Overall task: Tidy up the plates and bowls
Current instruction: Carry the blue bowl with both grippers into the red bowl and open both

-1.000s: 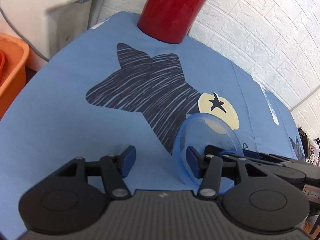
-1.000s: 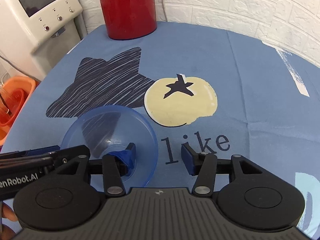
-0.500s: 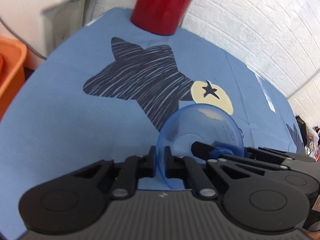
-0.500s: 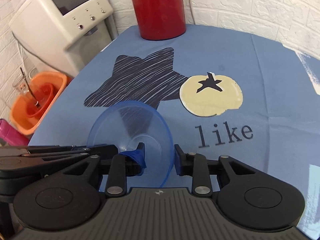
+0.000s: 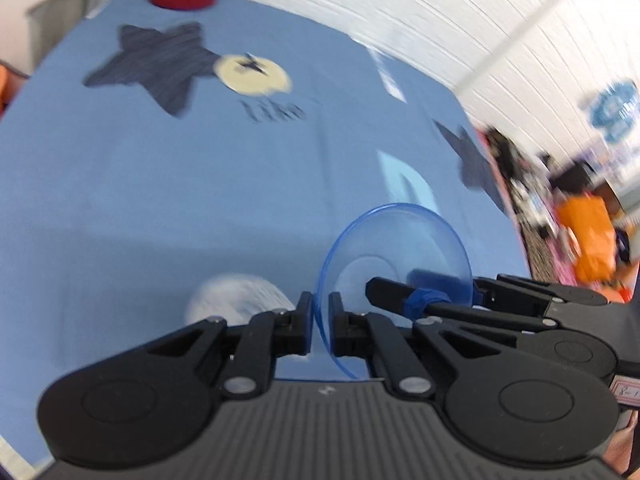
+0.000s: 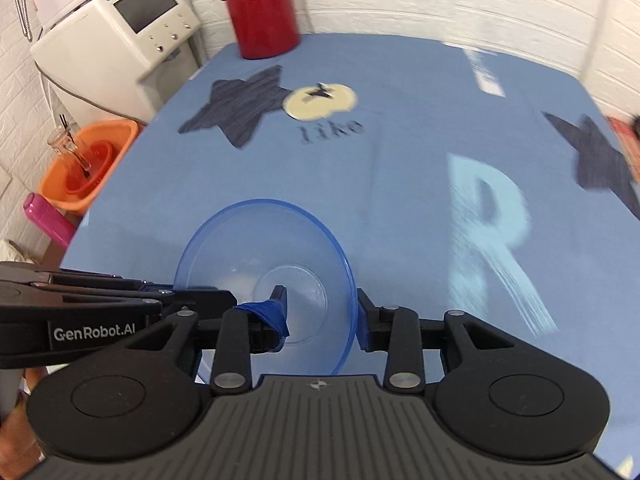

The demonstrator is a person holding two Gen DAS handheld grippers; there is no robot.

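**Blue bowl held between both my grippers above the near edge of the table**

On the far left, off the table's left edge, an orange basin point(image 6: 86, 164) sits low, with a pink bottle point(image 6: 48, 220) just beside it and a white appliance point(image 6: 116, 36) standing behind it by the brick wall. A red jug point(image 6: 262, 8) stands at the far left corner of the tabletop, which is covered by a blue cloth point(image 6: 400, 200) printed with dark stars, a cream apple shape and the word "like".

My left gripper point(image 5: 320, 322) is clamped on the rim of the translucent blue bowl point(image 6: 268, 276): its two fingers are pressed close with only the thin wall of the bowl between them. The bowl is tilted up on edge, its opening turned toward my right gripper, and it hangs over the near part of the table, left of the big pale letter on the cloth.

My right gripper point(image 6: 320, 316) straddles the bowl's other wall, one blue-taped finger point(image 6: 268, 314) inside the bowl and the other outside at its rim. Its jaws stand wide, and the inside finger shows a clear gap from the wall.

The right edge of the table and the room past it are blurred; I can only make out something orange point(image 5: 584, 236) there.
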